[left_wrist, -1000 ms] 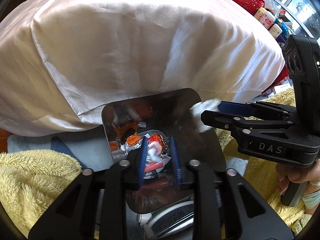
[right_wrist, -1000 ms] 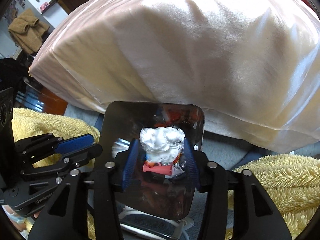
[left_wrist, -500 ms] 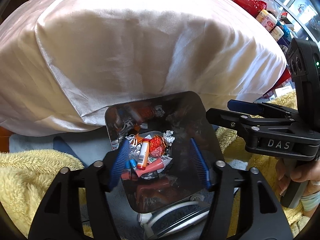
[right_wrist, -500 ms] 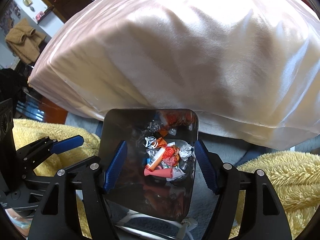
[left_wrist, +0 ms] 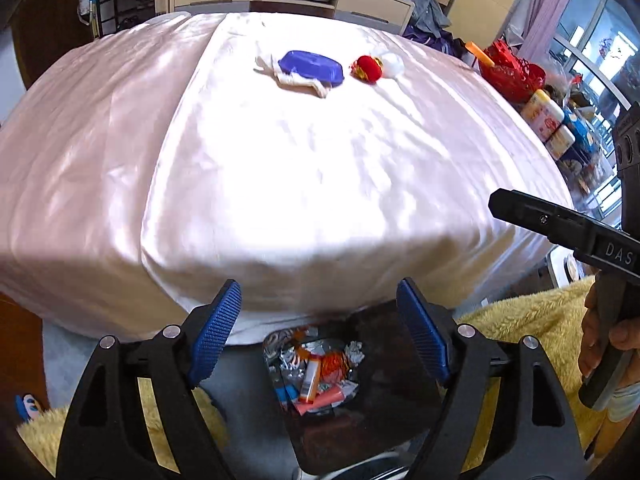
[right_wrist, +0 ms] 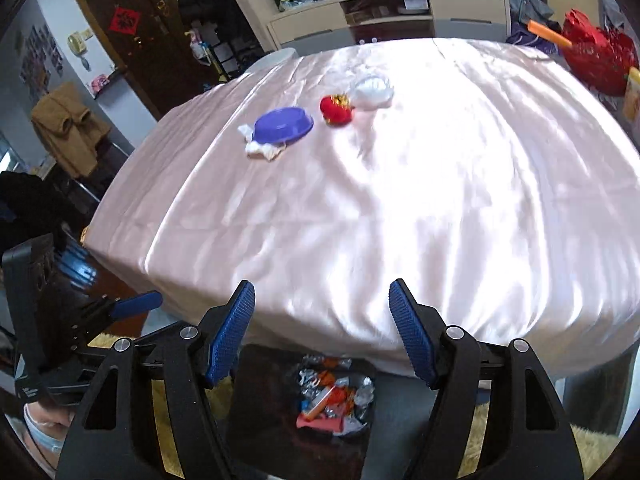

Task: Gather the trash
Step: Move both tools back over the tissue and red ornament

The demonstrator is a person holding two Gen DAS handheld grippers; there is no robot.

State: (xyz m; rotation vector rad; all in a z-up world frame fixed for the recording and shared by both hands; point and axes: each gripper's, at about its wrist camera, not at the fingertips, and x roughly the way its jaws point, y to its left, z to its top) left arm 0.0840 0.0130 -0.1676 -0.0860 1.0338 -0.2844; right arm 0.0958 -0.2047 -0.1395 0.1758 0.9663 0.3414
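Observation:
A shiny metal bin [left_wrist: 384, 396] stands on the floor at the table's near edge, holding foil and orange wrappers [left_wrist: 320, 368]. My left gripper [left_wrist: 320, 330] hangs above it, its jaws opening with nothing between them. My right gripper [right_wrist: 322, 332] is open and empty over the same bin [right_wrist: 264, 392]. On the pink satin tablecloth [right_wrist: 400, 208], far side, lie a blue bowl [right_wrist: 284, 125] on a crumpled white tissue [right_wrist: 262, 149], a red and gold wrapper ball [right_wrist: 336, 109] and a white wad [right_wrist: 372, 90]. The left wrist view shows the bowl [left_wrist: 312, 65] and red ball [left_wrist: 366, 67].
A yellow fluffy blanket [left_wrist: 520, 320] lies on both sides of the bin. A red basket [left_wrist: 512, 72] and bottles [left_wrist: 544, 112] crowd the right of the table. A low cabinet [right_wrist: 392, 8] and a dark door [right_wrist: 132, 40] stand behind.
Both grippers let go of their trash into the bin, widened their jaws and rose. The table top with the bowl and scraps has come into view.

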